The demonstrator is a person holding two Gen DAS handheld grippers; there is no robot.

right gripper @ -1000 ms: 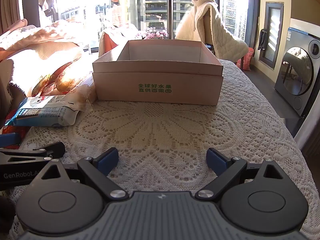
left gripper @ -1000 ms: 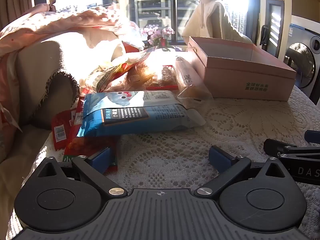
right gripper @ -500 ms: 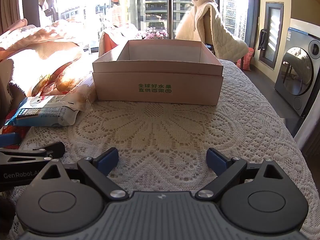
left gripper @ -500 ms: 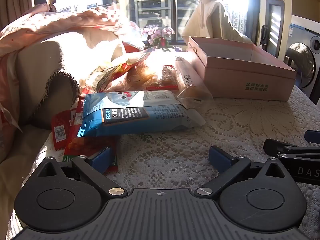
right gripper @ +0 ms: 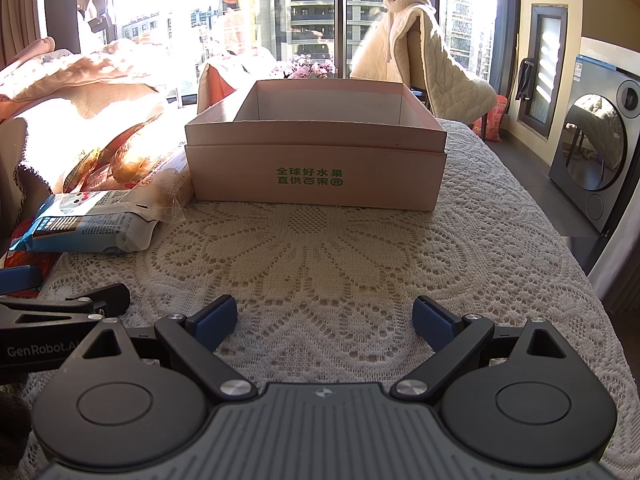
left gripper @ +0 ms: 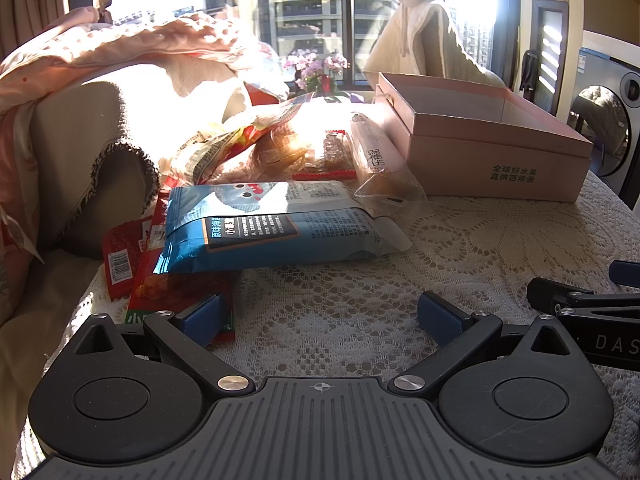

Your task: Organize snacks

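A pile of snack packs lies at the table's left. A blue and white bag [left gripper: 276, 224] lies in front, on red packs [left gripper: 160, 276]. Clear bread bags [left gripper: 380, 164] and a yellow-red bag [left gripper: 236, 140] lie behind it. The blue bag also shows in the right wrist view [right gripper: 88, 220]. An open, empty pink cardboard box [right gripper: 316, 160] stands behind the table's middle, also in the left wrist view [left gripper: 496, 152]. My left gripper [left gripper: 320, 318] is open and empty, low over the lace cloth in front of the blue bag. My right gripper [right gripper: 324, 320] is open and empty, facing the box.
A white lace cloth [right gripper: 320, 248] covers the table. A cushioned seat with blankets [left gripper: 100, 128] stands at the left. A chair with a cream quilt [right gripper: 432, 64] stands behind the box. A washing machine [right gripper: 600, 152] is at the right, past the table edge.
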